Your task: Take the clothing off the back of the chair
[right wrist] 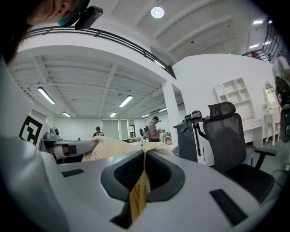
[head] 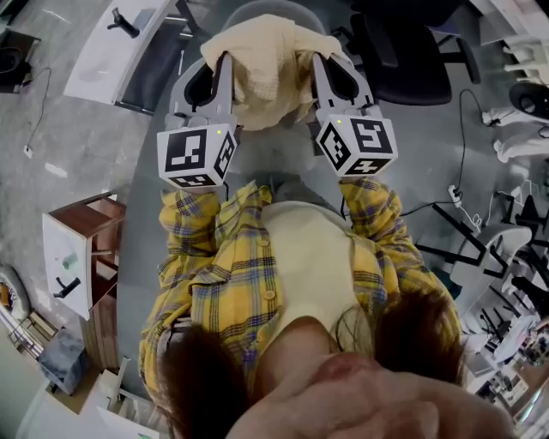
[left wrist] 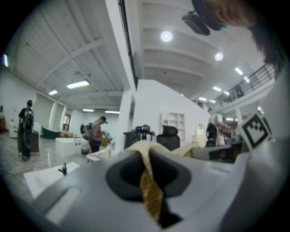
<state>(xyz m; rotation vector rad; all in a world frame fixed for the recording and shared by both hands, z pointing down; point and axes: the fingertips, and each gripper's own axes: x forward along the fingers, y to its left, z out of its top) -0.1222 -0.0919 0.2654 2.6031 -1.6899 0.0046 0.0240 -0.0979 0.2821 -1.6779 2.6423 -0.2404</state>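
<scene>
A cream, waffle-textured piece of clothing (head: pixel 270 69) hangs bunched between my two grippers in the head view, held up in front of the person's chest. My left gripper (head: pixel 225 67) is shut on its left edge and my right gripper (head: pixel 319 67) on its right edge. In the left gripper view the jaws (left wrist: pixel 146 158) pinch a fold of the cloth (left wrist: pixel 152 197), which runs back between them. The right gripper view shows the same: the gripper (right wrist: pixel 144 156) clamps a yellowish fold (right wrist: pixel 138 195), and the clothing drapes off to the left. A grey rounded chair top (head: pixel 257 9) shows just behind the cloth.
A black office chair (head: pixel 403 56) stands at the upper right, also close by in the right gripper view (right wrist: pixel 231 136). A white table (head: pixel 111 47) is at the upper left, a wood-and-white cabinet (head: pixel 81 257) at the left. Cables (head: pixel 463 197) lie on the floor. People (left wrist: pixel 97 133) stand far off.
</scene>
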